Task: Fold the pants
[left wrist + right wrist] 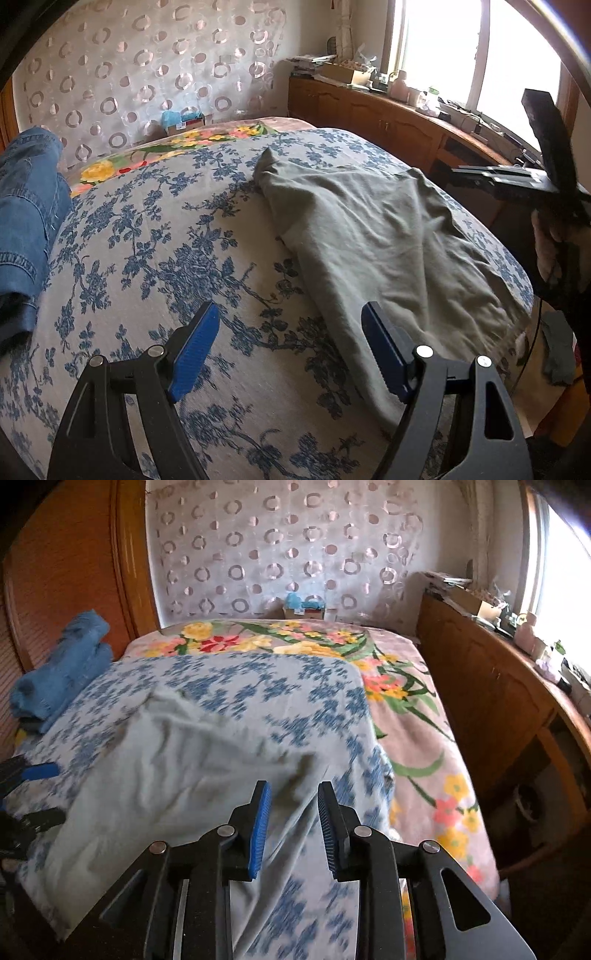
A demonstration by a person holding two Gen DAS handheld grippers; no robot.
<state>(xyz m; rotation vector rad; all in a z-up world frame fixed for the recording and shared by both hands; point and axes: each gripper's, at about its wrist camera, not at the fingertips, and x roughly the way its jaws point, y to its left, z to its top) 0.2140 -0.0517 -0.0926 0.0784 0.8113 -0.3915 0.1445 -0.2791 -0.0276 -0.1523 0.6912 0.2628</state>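
Grey-green pants [369,229] lie spread and rumpled on the blue-flowered sheet [155,258] of a bed. My left gripper [291,310] hovers open over the sheet, its right finger close to the near left edge of the pants, with nothing between the pads. In the right wrist view the same pants [177,760] run under my right gripper [293,786]. Its jaws stand a little apart, and the cloth shows below the gap without being pinched. The right gripper's body [546,173] is held by a hand at the right edge of the left wrist view.
Folded blue jeans [26,221] sit at the bed's left side, also seen as a blue pile [66,664]. A flowered blanket [406,709] covers the far and right part. A cluttered wooden cabinet [491,686] runs along the window side. A small box [304,609] stands by the curtain.
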